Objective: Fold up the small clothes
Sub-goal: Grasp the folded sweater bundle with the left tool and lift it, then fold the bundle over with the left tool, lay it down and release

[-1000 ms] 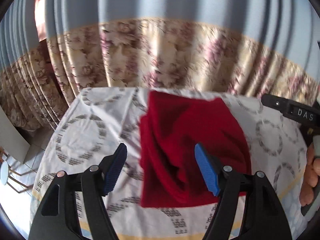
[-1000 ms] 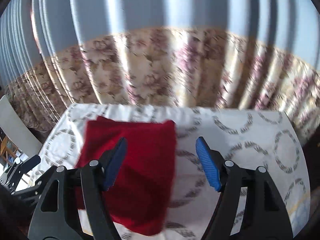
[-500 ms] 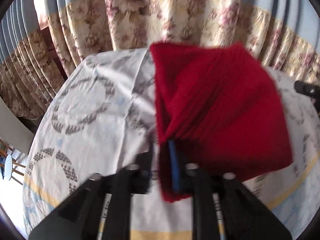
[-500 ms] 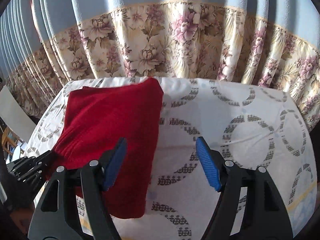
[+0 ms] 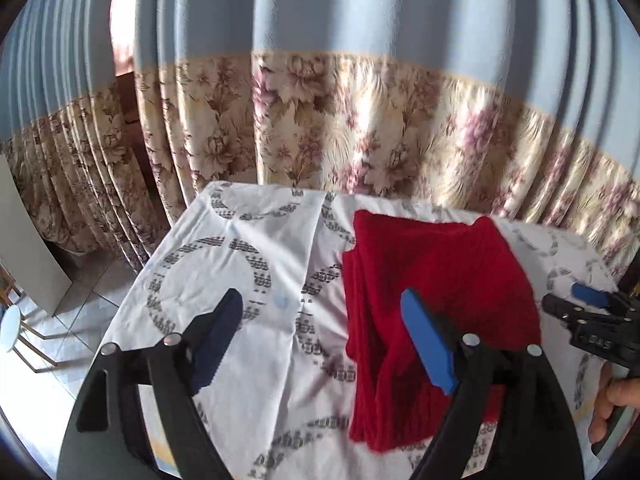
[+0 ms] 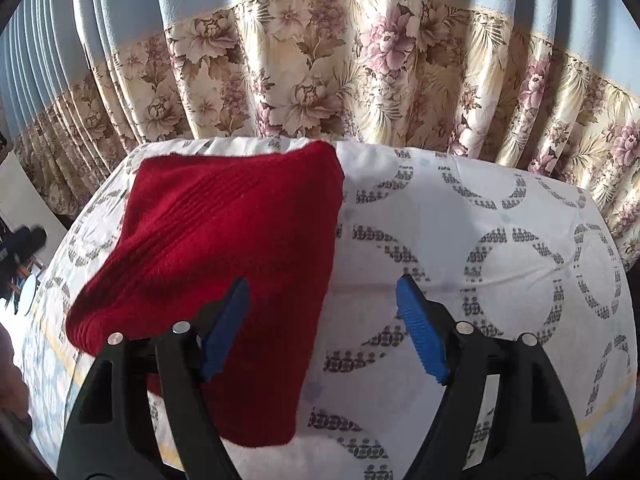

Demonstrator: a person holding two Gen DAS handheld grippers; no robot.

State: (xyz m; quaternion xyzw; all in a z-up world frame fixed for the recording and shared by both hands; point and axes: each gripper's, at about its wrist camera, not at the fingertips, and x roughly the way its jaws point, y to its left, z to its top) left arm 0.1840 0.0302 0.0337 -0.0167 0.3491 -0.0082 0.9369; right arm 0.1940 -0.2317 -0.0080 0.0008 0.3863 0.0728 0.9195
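Note:
A folded red knitted garment (image 5: 432, 280) lies flat on the white cloth-covered table (image 5: 224, 264). My left gripper (image 5: 324, 340) hovers over the garment's left edge; its jaws are opening and nothing is pinched between the blue pads. In the right wrist view the same red garment (image 6: 224, 240) lies on the left half of the table. My right gripper (image 6: 324, 324) hangs above its right edge, jaws opening a little, with only cloth and garment edge below the gap. The right gripper (image 5: 588, 312) also shows at the right border of the left wrist view, held by a hand.
Floral and blue curtains (image 6: 360, 60) hang close behind the table's far edge. The patterned tablecloth (image 6: 500, 240) stretches right of the garment. A tiled floor with a round stool (image 5: 10, 328) lies beyond the table's left side.
My left gripper closed on the garment's left fold half a second ago, then let go and drew back to the left. The garment now lies flat. The right gripper sank lower.

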